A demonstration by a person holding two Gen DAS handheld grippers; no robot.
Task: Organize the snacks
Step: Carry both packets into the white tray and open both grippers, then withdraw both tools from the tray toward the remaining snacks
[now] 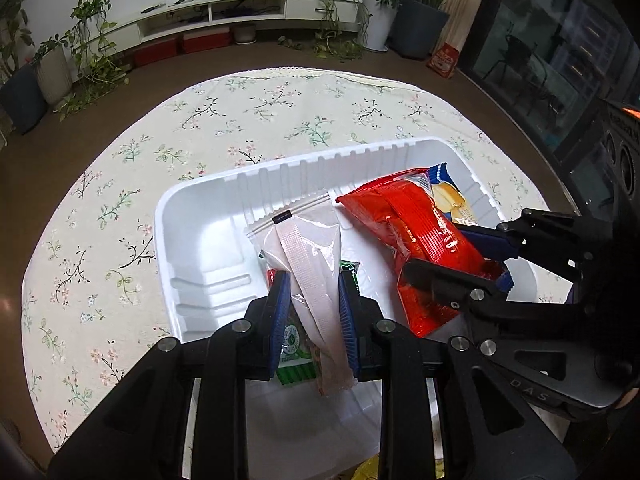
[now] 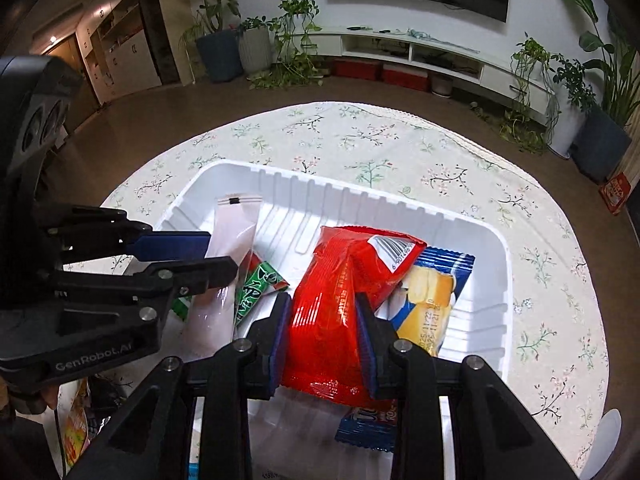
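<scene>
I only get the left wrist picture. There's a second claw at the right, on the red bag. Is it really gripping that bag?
Observer: Yes. In the right wrist view, the right claw has a blue pad pressed against each side of the red bag.
Operator: Is anything hiding under the bag?
Observer: A dark blue packet pokes out from beneath its near end.
Operator: And the yellow thing behind it?
Observer: That is a blue-and-yellow wrapper. From here its whole yellow face shows, lying along the bag's right side in the white tray.
</scene>
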